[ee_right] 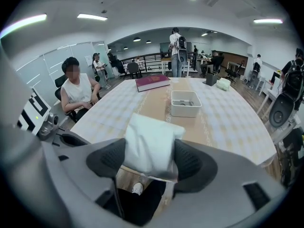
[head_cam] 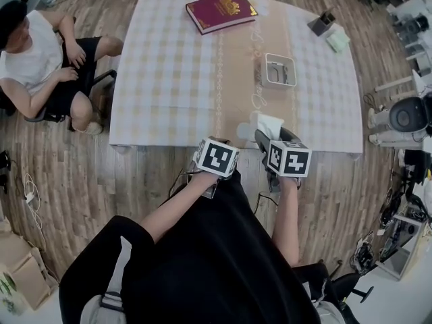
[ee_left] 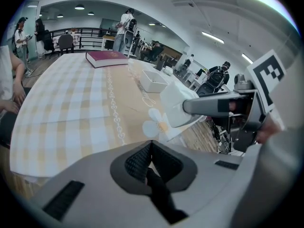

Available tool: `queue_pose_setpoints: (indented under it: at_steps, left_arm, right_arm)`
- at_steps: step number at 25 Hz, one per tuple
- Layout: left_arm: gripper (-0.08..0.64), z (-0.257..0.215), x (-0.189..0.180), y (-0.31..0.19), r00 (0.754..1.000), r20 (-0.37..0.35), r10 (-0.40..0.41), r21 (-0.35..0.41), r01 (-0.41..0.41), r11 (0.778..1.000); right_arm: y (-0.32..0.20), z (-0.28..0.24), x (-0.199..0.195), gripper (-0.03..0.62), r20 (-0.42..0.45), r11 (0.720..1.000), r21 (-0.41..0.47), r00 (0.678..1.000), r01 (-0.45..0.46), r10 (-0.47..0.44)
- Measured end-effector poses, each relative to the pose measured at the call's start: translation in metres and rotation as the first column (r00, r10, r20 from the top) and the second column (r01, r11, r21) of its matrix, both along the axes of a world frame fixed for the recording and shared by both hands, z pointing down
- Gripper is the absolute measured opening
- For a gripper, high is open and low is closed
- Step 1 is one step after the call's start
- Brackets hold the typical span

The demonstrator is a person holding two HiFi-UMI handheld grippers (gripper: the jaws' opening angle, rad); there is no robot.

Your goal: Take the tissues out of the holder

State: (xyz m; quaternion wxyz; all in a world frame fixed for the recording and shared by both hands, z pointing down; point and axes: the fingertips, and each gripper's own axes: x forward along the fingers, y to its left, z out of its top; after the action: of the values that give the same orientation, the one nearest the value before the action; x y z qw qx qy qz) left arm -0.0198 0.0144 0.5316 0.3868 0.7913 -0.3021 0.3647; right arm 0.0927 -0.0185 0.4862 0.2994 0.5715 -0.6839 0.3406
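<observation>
A white tissue pack [head_cam: 270, 125] is clamped between the pads of my right gripper [head_cam: 273, 133], just above the near edge of the table. Seen from the right gripper view, the pack [ee_right: 151, 146] fills the gap between the dark pads of the right gripper [ee_right: 151, 164] and sticks out ahead of them. The white holder [head_cam: 279, 71] stands farther back on the tan runner, an open box [ee_right: 185, 103]. My left gripper [head_cam: 217, 158] hangs left of the right one at the table's front; its jaws [ee_left: 151, 160] are closed together with nothing in them. The left gripper view shows the pack [ee_left: 176, 106] from the side.
A red book [head_cam: 221, 11] lies at the far side of the checked tablecloth [head_cam: 169, 79]. A dark small box [head_cam: 322, 23] and a pale green item [head_cam: 337, 40] sit at the far right corner. A person [head_cam: 40, 59] sits at the table's left. Equipment [head_cam: 405, 117] stands at the right.
</observation>
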Motion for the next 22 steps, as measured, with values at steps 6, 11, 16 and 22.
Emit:
queue_pose_setpoints:
  at_steps: [6, 11, 16, 22]
  left_arm:
    - [0.008, 0.003, 0.000, 0.013, 1.000, -0.005, 0.024, -0.002, -0.024, 1.000]
    - [0.008, 0.003, 0.007, 0.013, 0.999, 0.015, 0.049, -0.011, -0.049, 0.999]
    - [0.008, 0.002, 0.031, 0.011, 0.998, 0.017, 0.065, -0.016, -0.065, 0.998]
    - [0.008, 0.001, 0.069, 0.005, 0.997, 0.026, 0.071, -0.015, -0.071, 0.997]
  right_arm:
    - [0.014, 0.000, -0.004, 0.334, 0.007, 1.000, -0.002, 1.000, -0.022, 0.022]
    - [0.013, -0.008, 0.006, 0.334, 0.018, 0.997, 0.052, 0.998, -0.062, 0.061]
    - [0.014, -0.005, 0.025, 0.334, 0.028, 0.997, 0.045, 0.997, -0.069, 0.068]
    - [0.012, 0.000, 0.052, 0.334, 0.046, 0.998, 0.030, 0.998, -0.048, 0.047]
